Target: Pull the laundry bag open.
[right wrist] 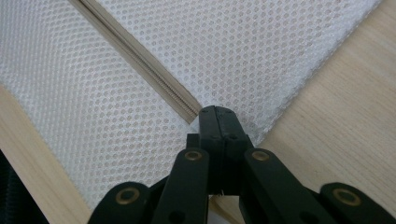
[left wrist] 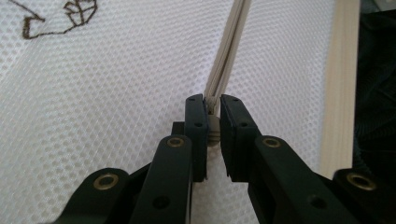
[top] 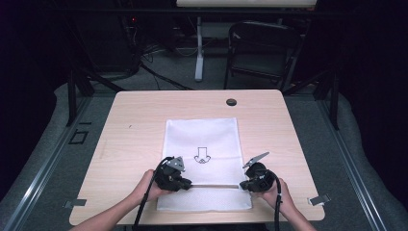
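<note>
A white mesh bag lies flat on the wooden table, with a beige zipper running across its near end. My left gripper sits at the zipper's left end. In the left gripper view, the left gripper is shut on the small grey zipper pull, and the zipper runs away from it. My right gripper is at the zipper's right end. In the right gripper view, the right gripper is shut tight on the end of the zipper, near the bag's edge.
A dark line drawing is printed on the bag's middle. A round black grommet sits near the table's far edge. A dark folding chair and a white stand leg stand beyond the table. Bare wood flanks the bag.
</note>
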`<move>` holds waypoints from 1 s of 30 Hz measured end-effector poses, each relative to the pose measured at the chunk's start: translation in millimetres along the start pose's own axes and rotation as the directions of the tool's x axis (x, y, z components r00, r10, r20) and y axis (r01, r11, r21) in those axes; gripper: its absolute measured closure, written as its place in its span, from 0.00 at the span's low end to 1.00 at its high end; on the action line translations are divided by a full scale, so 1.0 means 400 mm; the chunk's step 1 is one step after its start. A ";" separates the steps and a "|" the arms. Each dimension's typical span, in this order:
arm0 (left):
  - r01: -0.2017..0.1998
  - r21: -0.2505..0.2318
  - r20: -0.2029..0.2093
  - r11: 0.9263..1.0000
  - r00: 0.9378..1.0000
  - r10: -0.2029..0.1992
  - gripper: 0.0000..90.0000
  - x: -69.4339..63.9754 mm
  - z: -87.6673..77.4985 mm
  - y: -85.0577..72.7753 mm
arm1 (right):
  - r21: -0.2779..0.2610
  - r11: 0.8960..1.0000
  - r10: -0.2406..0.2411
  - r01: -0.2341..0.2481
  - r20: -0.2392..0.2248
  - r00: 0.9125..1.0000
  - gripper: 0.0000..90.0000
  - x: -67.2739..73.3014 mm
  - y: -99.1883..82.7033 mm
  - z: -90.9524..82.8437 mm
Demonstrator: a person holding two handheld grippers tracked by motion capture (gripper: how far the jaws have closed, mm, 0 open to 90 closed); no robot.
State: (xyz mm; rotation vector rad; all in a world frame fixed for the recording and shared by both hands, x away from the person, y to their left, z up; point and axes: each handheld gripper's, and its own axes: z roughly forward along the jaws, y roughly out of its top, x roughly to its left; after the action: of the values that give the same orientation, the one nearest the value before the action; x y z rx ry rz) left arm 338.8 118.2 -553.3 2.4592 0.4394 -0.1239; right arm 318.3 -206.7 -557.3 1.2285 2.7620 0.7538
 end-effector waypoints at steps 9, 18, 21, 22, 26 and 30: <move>0.010 0.002 -0.009 1.000 1.000 -0.010 0.91 0.003 -0.013 -0.017 | 0.001 1.000 0.002 -0.002 0.002 1.000 1.00 0.000 0.000 0.000; 0.020 -0.001 -0.010 1.000 1.000 -0.020 0.91 0.007 -0.026 -0.032 | 0.003 1.000 0.001 -0.001 0.000 1.000 1.00 0.000 0.000 -0.001; 0.027 -0.002 -0.009 1.000 1.000 -0.027 0.91 0.008 -0.032 -0.038 | 0.000 1.000 0.001 -0.001 0.002 1.000 1.00 0.000 0.000 0.000; 0.027 -0.004 -0.009 1.000 1.000 -0.027 0.91 0.009 -0.033 -0.040 | -0.002 1.000 0.004 -0.004 -0.003 1.000 1.00 0.001 0.000 0.000; 0.026 -0.003 -0.015 1.000 1.000 -0.026 0.91 0.010 -0.042 -0.045 | 0.004 1.000 0.007 -0.007 0.000 1.000 1.00 0.002 0.001 -0.001; 0.032 -0.006 -0.019 0.999 0.999 -0.032 0.91 0.011 -0.047 -0.048 | 0.004 1.000 0.006 -0.006 0.000 1.000 1.00 0.002 0.001 0.000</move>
State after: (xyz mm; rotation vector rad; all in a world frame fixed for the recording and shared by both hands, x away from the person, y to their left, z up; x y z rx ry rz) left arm 336.1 145.2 -550.4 2.4502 0.4871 -0.1118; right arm 318.1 -206.1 -556.9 1.2383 2.7619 0.7496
